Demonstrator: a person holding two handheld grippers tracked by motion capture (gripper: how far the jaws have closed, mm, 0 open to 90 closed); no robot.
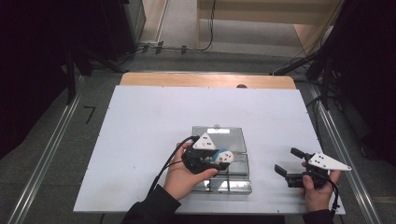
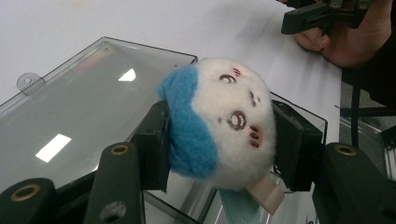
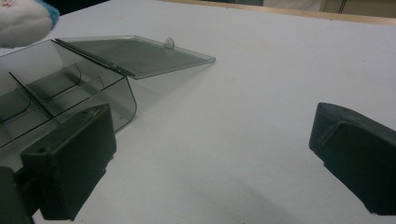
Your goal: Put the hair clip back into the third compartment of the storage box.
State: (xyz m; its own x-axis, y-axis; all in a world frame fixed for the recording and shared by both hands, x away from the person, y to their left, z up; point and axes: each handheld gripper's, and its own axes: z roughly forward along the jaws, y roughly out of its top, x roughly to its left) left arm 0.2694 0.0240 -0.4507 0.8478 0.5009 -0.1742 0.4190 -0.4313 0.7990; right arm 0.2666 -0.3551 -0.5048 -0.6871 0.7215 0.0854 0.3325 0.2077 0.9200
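The left gripper clamps its jaws on a blue-and-white plush toy above the open clear compartment box. Released off-centre, it could snag a divider. The right gripper gapes empty.

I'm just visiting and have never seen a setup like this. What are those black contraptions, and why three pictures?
A person holds a pair of hand-worked tongs in each hand; there is no robot arm. One picture looks down from above the table; the other two come from cameras riding on each pair. The left tongs are squeezed on a small white and blue plush toy, above a clear plastic box whose lid lies open. The right tongs stand open with nothing between them, off to the side of the box.
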